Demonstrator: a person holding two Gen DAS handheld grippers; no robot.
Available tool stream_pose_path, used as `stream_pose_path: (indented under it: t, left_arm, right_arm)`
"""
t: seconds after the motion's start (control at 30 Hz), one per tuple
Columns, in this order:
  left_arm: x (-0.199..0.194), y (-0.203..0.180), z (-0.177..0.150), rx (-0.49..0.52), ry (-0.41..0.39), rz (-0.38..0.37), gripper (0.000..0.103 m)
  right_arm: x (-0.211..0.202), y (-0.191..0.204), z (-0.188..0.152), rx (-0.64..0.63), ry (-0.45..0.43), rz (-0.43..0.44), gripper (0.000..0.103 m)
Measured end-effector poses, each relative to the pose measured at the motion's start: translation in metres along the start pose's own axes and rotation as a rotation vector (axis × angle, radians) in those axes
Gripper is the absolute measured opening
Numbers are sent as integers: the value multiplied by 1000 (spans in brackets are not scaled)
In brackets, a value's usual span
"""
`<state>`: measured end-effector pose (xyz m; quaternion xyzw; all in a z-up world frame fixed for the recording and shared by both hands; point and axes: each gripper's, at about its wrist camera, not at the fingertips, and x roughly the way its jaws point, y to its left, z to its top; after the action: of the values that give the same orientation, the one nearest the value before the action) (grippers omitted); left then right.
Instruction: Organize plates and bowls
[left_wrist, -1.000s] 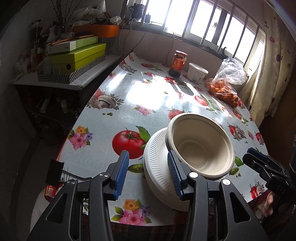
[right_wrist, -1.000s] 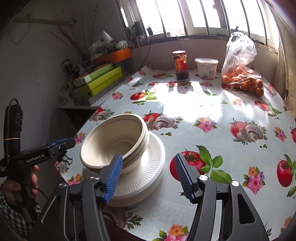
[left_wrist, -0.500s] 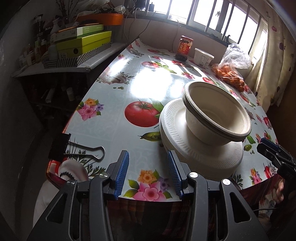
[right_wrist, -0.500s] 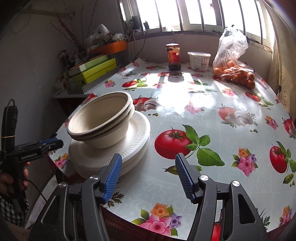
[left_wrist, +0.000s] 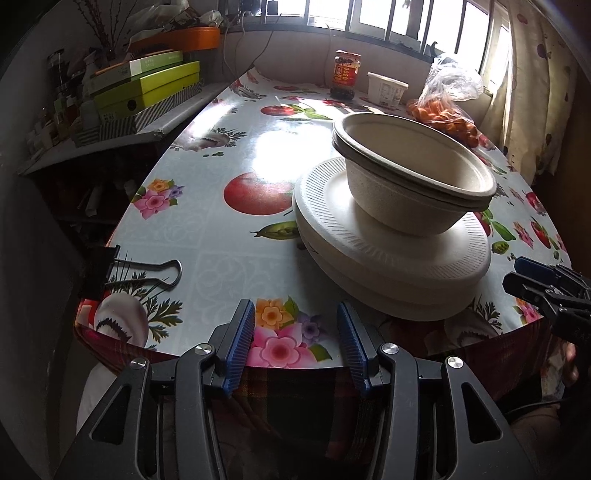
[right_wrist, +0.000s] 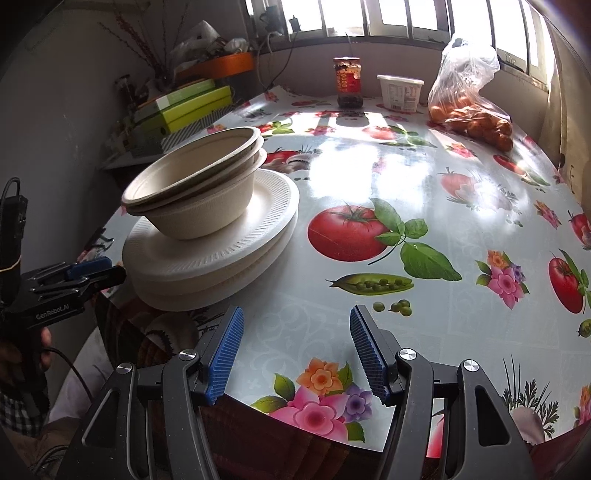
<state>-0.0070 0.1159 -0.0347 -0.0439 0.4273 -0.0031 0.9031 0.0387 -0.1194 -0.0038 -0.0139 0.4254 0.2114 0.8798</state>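
Two nested beige bowls (left_wrist: 410, 177) stand on a stack of white ribbed plates (left_wrist: 388, 266) near the table's front edge; the stack also shows in the right wrist view, bowls (right_wrist: 199, 192) on plates (right_wrist: 218, 254). My left gripper (left_wrist: 297, 347) is open and empty, held back at the table's front edge, left of the stack. My right gripper (right_wrist: 295, 354) is open and empty, at the front edge to the right of the stack. Each gripper shows at the side of the other's view: the right one (left_wrist: 535, 284) and the left one (right_wrist: 74, 277).
A flowered oilcloth covers the table (right_wrist: 406, 184). At the far edge stand a red-labelled jar (right_wrist: 347, 83), a white tub (right_wrist: 399, 92) and a bag of oranges (right_wrist: 469, 99). A binder clip (left_wrist: 122, 271) holds the cloth at the front left. Green boxes (left_wrist: 147, 92) sit on a side shelf.
Both grippers have drawn back and down from the stack to the table's front edge, staying open. The bowls and plates have not moved.
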Motion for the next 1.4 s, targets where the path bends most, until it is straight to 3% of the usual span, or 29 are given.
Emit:
stream_pose_path:
  t: [0.53, 1.4]
  left_arm:
    - [4, -15, -7, -10, -50, 92, 58]
    - [5, -16, -8, -31, -80, 107, 62]
  right_arm:
    - [7, 6, -4, -33, 9, -81, 67]
    - [10, 13, -5, -51, 4, -128, 74]
